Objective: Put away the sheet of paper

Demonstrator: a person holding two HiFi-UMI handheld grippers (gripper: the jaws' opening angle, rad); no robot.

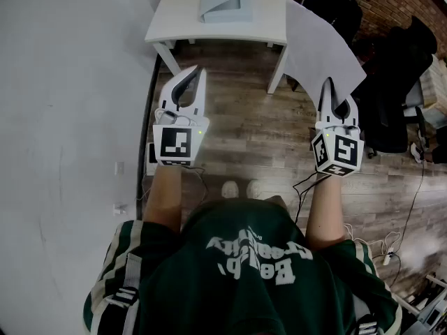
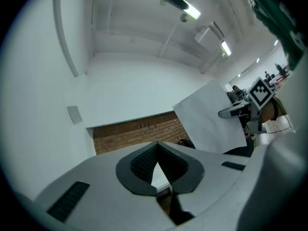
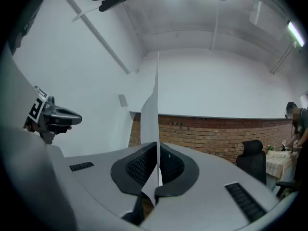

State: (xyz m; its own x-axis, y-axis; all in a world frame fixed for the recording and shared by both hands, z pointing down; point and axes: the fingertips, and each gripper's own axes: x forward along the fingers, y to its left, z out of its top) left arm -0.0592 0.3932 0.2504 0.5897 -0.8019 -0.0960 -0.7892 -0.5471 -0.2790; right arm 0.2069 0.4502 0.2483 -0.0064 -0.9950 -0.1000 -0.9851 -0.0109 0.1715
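The right gripper [image 1: 330, 84] has its fingers [image 3: 139, 165] closed on the lower edge of the sheet of paper [image 1: 318, 44]. In the right gripper view the sheet [image 3: 155, 109] stands edge-on, rising straight up from between the two dark ribbed pads, which press on it from both sides. In the head view the paper fans out from that grip toward the upper right of the frame. It is held in the air over the wooden floor [image 1: 244, 124], and its upper part overlaps the right end of the white surface [image 1: 174, 26] and the black office chair [image 1: 339, 5] beside it.

The left gripper [image 1: 194, 72] is at the left of the frame, level with the right one and well apart from it. Its fingers [image 2: 142, 162] are closed tip to tip with nothing between them, and only a sliver of the scene beyond shows through the small gap behind the tips. It touches neither the paper nor the surface. From the left gripper view the sheet [image 2: 211, 114] shows flat-on at the right, with the right gripper [image 2: 226, 112] clamped on its edge.

A grey tray [image 1: 225, 2] sits on the white surface at the top of the head view.
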